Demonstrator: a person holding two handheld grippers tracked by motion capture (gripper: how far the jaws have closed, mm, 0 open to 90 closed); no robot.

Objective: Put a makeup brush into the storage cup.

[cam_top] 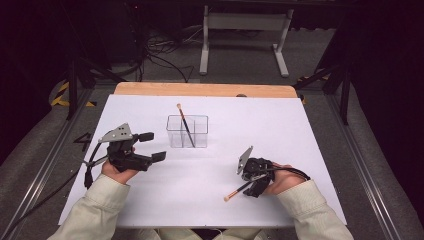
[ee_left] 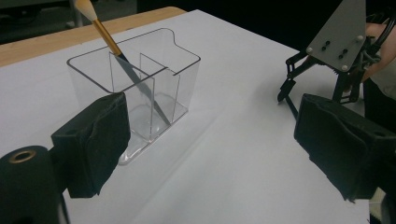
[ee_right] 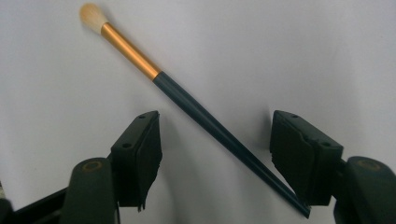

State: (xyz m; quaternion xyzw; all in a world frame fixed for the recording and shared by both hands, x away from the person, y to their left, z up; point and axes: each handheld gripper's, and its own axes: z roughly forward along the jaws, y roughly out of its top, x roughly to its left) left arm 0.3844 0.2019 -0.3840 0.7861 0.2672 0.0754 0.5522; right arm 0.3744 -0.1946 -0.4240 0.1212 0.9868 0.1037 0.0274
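A clear plastic organizer (cam_top: 199, 133) with divided compartments stands at the middle of the white table, and a makeup brush (cam_top: 183, 119) leans in it, bristles up. In the left gripper view this organizer (ee_left: 184, 74) and its brush (ee_left: 106, 36) lie just beyond the jaws. My left gripper (cam_top: 153, 146) hovers open to the left of the organizer, holding nothing. A second brush (cam_top: 239, 191), with a gold ferrule and dark handle, lies flat at the front right. My right gripper (cam_top: 251, 186) points down over it; the handle (ee_right: 201, 109) runs slantwise between the open jaws of the right gripper (ee_right: 215, 154).
A white sheet (cam_top: 280, 125) covers the table, with a wooden strip (cam_top: 200, 89) along the far edge. Beyond it are the dark floor, cables (cam_top: 160, 55) and a white stand (cam_top: 245, 30). The right gripper's grey plate (ee_left: 338, 35) shows in the left gripper view.
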